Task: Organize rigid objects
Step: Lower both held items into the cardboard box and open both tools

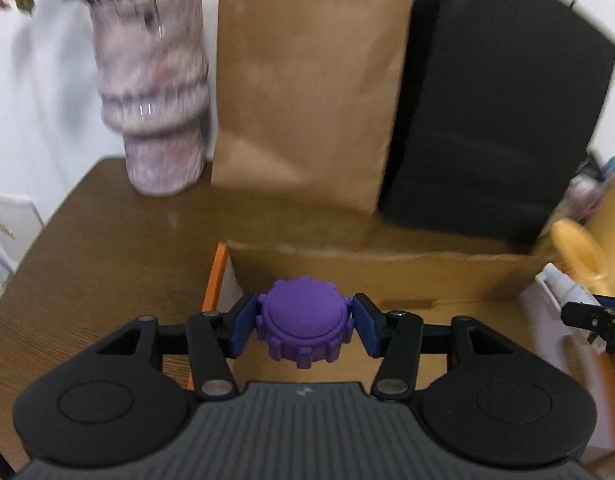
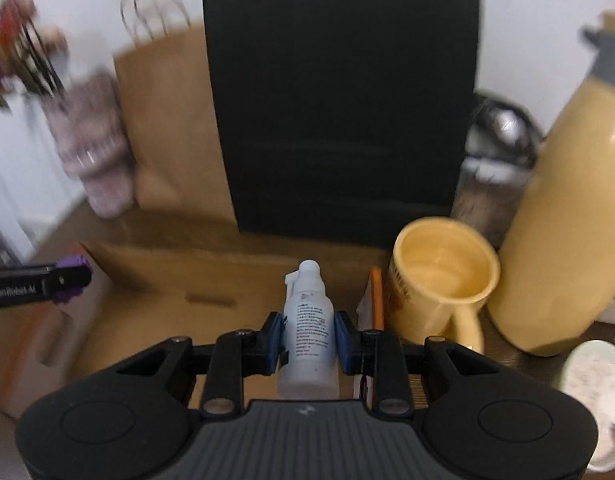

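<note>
Left gripper (image 1: pixel 305 318) jaws grip a purple knob (image 1: pixel 305 322); right gripper (image 2: pixel 309 338) jaws grip a spray bottle (image 2: pixel 309 328), print illegible.

A white wall (image 1: pixel 47 92) is seen behind the scene, evenly lit, with soft shadows cast on it. A dark wood-grain table (image 1: pixel 91 248) fills the lower field of the left wrist view. At 11 o'clock in that view a mottled pink-white vase (image 1: pixel 153 96) with dark stems is stood on the table against the wall. At 12 o'clock a brown paper bag (image 1: pixel 307 92) is propped upright, and at 1 o'clock a black paper bag (image 1: pixel 495 120) is leaned beside it, overlapping its edge. Both views are blurred by motion. White vertical panels (image 2: pixel 11 168) are noted at 9 o'clock in the right wrist view.
</note>
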`<state>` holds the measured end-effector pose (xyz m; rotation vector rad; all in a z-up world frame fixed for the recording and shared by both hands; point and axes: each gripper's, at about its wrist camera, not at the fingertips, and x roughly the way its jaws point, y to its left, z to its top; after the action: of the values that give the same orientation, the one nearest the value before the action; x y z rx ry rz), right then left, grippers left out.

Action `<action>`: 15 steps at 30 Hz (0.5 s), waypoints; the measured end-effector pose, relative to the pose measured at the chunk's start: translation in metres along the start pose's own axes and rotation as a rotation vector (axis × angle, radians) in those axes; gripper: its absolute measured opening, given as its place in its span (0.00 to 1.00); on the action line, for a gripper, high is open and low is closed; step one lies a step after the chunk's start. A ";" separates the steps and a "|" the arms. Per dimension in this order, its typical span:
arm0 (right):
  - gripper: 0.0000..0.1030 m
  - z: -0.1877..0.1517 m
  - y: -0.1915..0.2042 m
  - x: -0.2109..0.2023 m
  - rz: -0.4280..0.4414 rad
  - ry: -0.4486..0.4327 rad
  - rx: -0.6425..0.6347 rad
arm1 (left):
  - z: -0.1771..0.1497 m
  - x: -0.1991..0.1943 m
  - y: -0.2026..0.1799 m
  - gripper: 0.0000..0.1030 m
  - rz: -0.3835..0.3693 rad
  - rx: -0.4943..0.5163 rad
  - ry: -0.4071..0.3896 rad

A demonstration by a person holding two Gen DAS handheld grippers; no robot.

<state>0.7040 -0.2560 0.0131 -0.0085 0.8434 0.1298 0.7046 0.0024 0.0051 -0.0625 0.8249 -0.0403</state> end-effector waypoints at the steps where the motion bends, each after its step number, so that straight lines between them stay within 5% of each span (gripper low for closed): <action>1: 0.26 -0.003 0.002 0.010 -0.008 0.009 -0.006 | -0.002 0.010 0.001 0.52 0.021 -0.001 0.008; 3: 0.27 -0.009 0.005 0.027 -0.031 0.029 -0.035 | -0.006 0.026 0.004 0.54 0.032 0.001 0.034; 8: 0.27 -0.015 0.020 0.044 -0.117 0.021 -0.151 | -0.009 0.034 -0.009 0.75 0.028 0.124 0.020; 12: 0.47 -0.014 0.026 0.036 -0.110 0.022 -0.157 | -0.006 0.024 0.000 0.80 0.002 0.025 0.023; 15: 0.53 -0.010 0.023 0.008 -0.103 -0.001 -0.144 | -0.001 -0.003 0.007 0.89 -0.013 -0.034 0.020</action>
<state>0.6993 -0.2334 0.0013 -0.1863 0.8293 0.0937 0.7020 0.0098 0.0067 -0.0994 0.8451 -0.0393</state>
